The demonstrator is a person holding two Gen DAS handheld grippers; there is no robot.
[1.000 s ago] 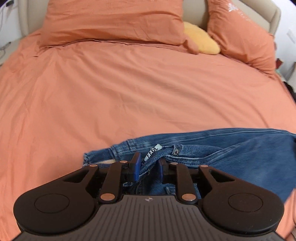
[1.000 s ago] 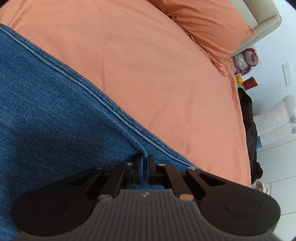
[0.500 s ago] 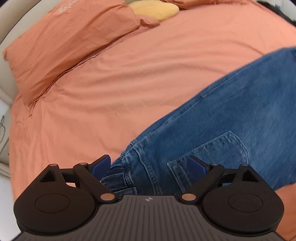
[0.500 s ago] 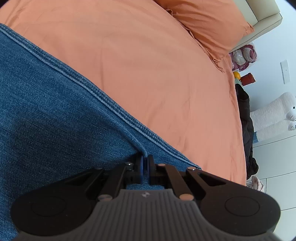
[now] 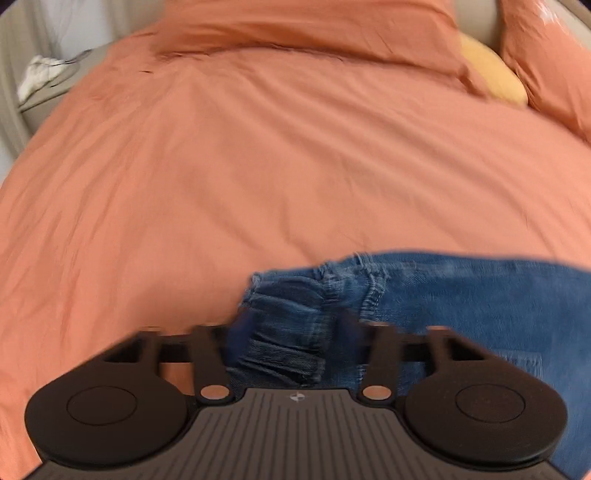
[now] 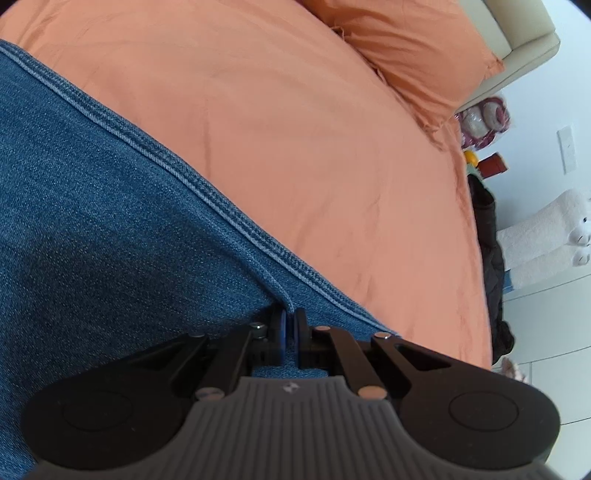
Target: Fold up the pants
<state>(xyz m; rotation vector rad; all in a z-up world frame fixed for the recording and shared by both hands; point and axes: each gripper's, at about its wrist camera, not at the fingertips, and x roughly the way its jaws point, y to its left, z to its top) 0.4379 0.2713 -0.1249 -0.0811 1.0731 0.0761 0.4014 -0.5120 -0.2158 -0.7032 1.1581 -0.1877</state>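
Blue denim pants lie on the orange bed cover. In the left wrist view my left gripper stands around the bunched waistband, its blue pads partly closed on the denim folds; the frame is blurred by motion. In the right wrist view my right gripper is shut on a pinch of the pants next to the long side seam, with the denim spreading to the left.
Orange pillows and a yellow cushion lie at the head of the bed. The bed's right edge drops to a white floor with a dark garment, a white plush toy and small items.
My left gripper let go of the waistband, opened wide and swung, and now is closing around the bunched waistband. My right gripper keeps its grip and has barely moved.
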